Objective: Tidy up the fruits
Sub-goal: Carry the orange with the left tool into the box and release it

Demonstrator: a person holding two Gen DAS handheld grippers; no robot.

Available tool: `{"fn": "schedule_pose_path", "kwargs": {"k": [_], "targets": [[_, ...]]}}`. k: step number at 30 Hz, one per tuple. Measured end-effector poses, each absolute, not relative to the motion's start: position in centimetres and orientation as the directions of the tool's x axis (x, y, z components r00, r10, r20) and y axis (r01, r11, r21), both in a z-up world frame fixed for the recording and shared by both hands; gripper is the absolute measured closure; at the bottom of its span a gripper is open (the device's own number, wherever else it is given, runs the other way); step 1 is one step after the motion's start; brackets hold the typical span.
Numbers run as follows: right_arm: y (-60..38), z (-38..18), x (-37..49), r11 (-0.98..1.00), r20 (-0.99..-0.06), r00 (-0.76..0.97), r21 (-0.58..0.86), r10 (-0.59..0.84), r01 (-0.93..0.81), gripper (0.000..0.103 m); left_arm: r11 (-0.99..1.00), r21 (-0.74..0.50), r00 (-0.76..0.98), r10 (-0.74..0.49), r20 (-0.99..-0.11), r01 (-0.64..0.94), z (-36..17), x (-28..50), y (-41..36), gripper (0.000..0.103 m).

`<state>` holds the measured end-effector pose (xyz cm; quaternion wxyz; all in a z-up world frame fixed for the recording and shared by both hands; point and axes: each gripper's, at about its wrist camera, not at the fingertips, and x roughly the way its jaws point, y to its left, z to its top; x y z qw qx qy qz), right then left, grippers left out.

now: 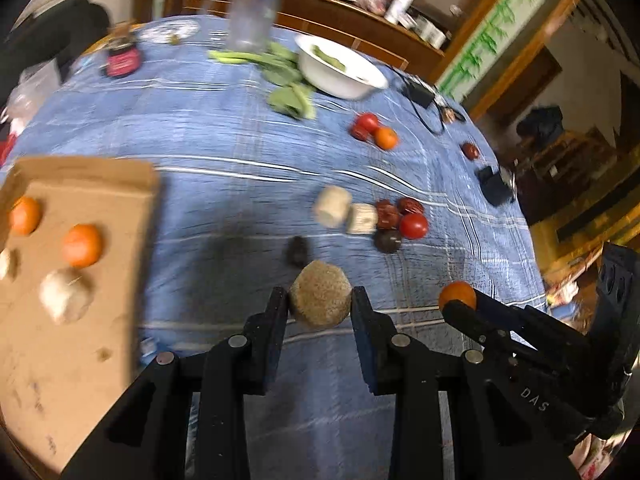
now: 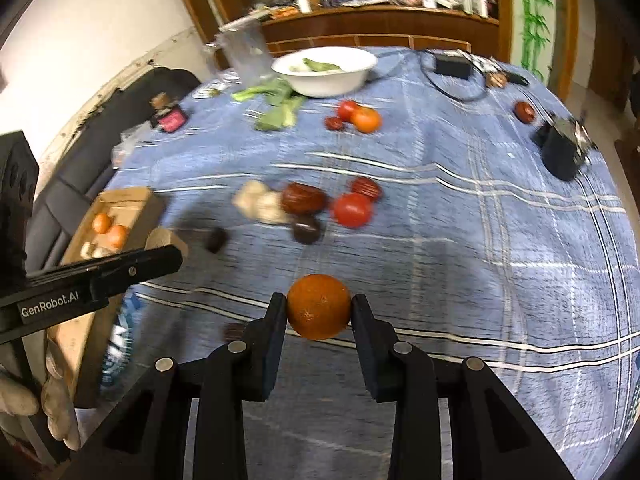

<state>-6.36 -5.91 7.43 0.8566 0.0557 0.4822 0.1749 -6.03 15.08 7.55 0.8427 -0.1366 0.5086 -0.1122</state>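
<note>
My left gripper (image 1: pixel 320 300) is shut on a tan rough-skinned round fruit (image 1: pixel 320 294), held above the blue cloth. My right gripper (image 2: pixel 319 306) is shut on an orange (image 2: pixel 319 306); it also shows in the left wrist view (image 1: pixel 457 295) at lower right. A cardboard box (image 1: pixel 100 184) at the left holds two oranges (image 1: pixel 82 245) and pale fruits (image 1: pixel 66 294). A cluster of pale fruits (image 1: pixel 332 206), dark red fruits (image 1: pixel 387 214) and a tomato (image 1: pixel 414 226) lies mid-table. Another tomato and orange (image 1: pixel 386 138) lie farther back.
A white bowl (image 1: pixel 340 76) with greens stands at the back, leafy vegetables (image 1: pixel 288 96) beside it. A clear jar (image 1: pixel 252 12), a pink-labelled bottle (image 1: pixel 120 58), a black box (image 1: pixel 496 188) and cables (image 1: pixel 424 100) sit near the table's edges. A dark small fruit (image 1: pixel 298 250) lies near my left gripper.
</note>
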Motion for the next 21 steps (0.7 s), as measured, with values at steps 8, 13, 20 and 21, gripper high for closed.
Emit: {"fn": "schedule_pose_path", "kwargs": {"k": [8, 13, 20, 21], "targets": [[2.9, 10.2, -7.5, 0.871, -0.766, 0.44, 0.316, 0.469, -0.377, 0.067, 0.937, -0.328, 0.495, -0.23, -0.838, -0.121, 8.3, -9.1, 26.1, 0.072], [9.6, 10.4, -8.3, 0.822, -0.762, 0.385, 0.327, 0.521, -0.466, 0.067, 0.946, -0.246, 0.471, -0.123, -0.873, -0.209, 7.2, -10.3, 32.0, 0.072], [18.2, 8.9, -9.1, 0.768, -0.788, 0.299, 0.313, 0.538, -0.559, 0.067, 0.94, -0.208, 0.422, -0.079, -0.903, -0.27, 4.9, -10.3, 37.6, 0.072], [19.2, 8.4, -9.1, 0.765, -0.796, 0.291, 0.303, 0.53, -0.568, 0.067, 0.94, -0.207, 0.417, -0.078, -0.905, -0.272, 4.6, -10.4, 38.1, 0.072]]}}
